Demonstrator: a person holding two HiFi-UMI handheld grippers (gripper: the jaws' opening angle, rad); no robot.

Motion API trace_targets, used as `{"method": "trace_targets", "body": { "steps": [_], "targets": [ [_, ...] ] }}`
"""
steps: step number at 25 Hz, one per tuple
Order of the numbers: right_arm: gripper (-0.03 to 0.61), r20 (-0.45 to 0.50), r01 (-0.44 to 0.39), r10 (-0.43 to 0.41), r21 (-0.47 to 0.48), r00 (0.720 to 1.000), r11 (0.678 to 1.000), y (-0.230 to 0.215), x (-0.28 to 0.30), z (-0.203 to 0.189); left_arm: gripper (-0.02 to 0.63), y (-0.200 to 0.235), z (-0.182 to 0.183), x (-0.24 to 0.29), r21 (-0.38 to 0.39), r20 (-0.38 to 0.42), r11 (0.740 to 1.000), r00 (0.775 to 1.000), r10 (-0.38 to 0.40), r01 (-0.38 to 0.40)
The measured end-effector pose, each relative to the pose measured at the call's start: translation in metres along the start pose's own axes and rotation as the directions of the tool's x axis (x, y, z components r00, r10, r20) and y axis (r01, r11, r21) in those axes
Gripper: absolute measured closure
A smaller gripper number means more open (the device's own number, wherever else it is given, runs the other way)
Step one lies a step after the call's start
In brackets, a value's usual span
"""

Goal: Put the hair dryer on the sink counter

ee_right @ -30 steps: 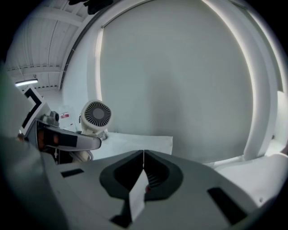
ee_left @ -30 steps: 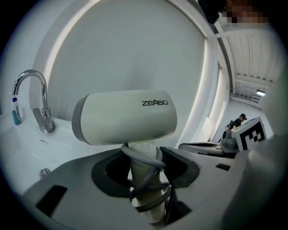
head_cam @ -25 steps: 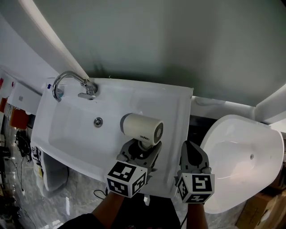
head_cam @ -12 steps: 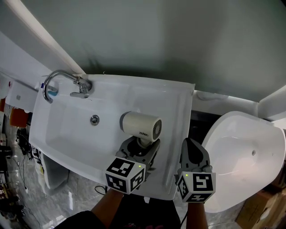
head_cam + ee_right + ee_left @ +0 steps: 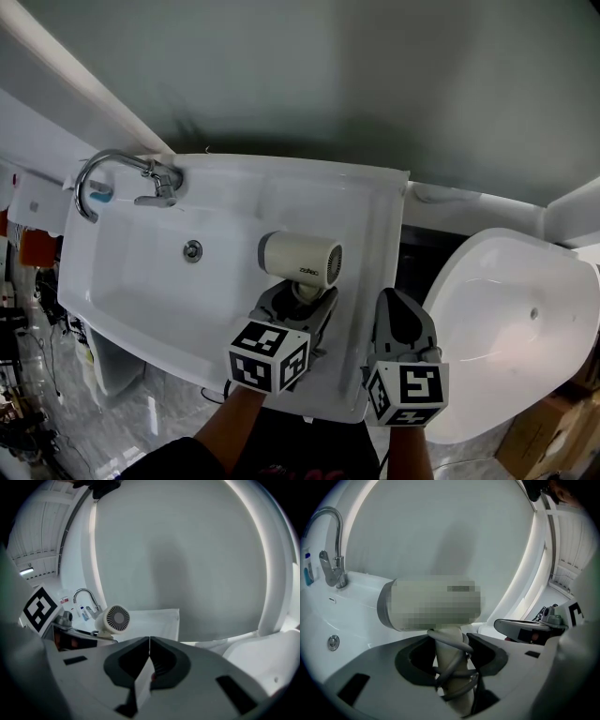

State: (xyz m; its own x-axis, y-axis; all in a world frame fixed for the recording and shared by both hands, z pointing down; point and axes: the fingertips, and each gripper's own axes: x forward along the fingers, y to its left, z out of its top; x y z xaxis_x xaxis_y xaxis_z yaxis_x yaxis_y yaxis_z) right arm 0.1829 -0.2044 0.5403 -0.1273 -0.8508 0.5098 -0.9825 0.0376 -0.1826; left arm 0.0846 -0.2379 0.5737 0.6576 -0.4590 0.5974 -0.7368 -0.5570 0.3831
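A cream hair dryer (image 5: 300, 258) hangs over the right part of the white sink (image 5: 370, 211), its barrel lying sideways with the grille to the right. My left gripper (image 5: 300, 298) is shut on its handle from below. In the left gripper view the cord-wrapped handle (image 5: 451, 665) stands between the jaws, under the barrel (image 5: 431, 603). My right gripper (image 5: 400, 302) is shut and empty, just right of the sink's right edge. In the right gripper view its jaws (image 5: 149, 643) meet, and the hair dryer (image 5: 114, 618) shows to the left.
A chrome faucet (image 5: 112, 173) stands at the sink's back left, and the drain (image 5: 192, 249) is in the basin. A white oval bowl (image 5: 511, 328) sits to the right, across a dark gap. A grey wall rises behind. Small bottles (image 5: 83, 613) stand by the faucet.
My left gripper and the hair dryer have sunk a little toward the sink and drifted right, away from the drain. The right gripper has hardly shifted.
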Motion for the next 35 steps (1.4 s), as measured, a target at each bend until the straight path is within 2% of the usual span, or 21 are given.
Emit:
{"method": "trace_targets", "body": {
  "steps": [10,22,35],
  "targets": [
    [0.557,-0.023,0.005,-0.004,0.015,1.000,1.000,-0.008,0.012,-0.005,0.413,0.010,-0.019,0.028,-0.019,-0.082,0.999,0.996,0.024,-0.026],
    [0.557,-0.048,-0.011,0.012,0.011,0.999,1.000,-0.008,0.025,-0.011,0.411,0.020,-0.030,0.044,-0.068,-0.137,0.996,0.990,0.041,-0.050],
    [0.557,-0.054,-0.015,0.016,0.013,0.998,1.000,-0.011,0.029,-0.010,0.399,0.017,-0.034,0.054,-0.033,-0.163,0.996,0.984,0.071,-0.077]
  ]
}}
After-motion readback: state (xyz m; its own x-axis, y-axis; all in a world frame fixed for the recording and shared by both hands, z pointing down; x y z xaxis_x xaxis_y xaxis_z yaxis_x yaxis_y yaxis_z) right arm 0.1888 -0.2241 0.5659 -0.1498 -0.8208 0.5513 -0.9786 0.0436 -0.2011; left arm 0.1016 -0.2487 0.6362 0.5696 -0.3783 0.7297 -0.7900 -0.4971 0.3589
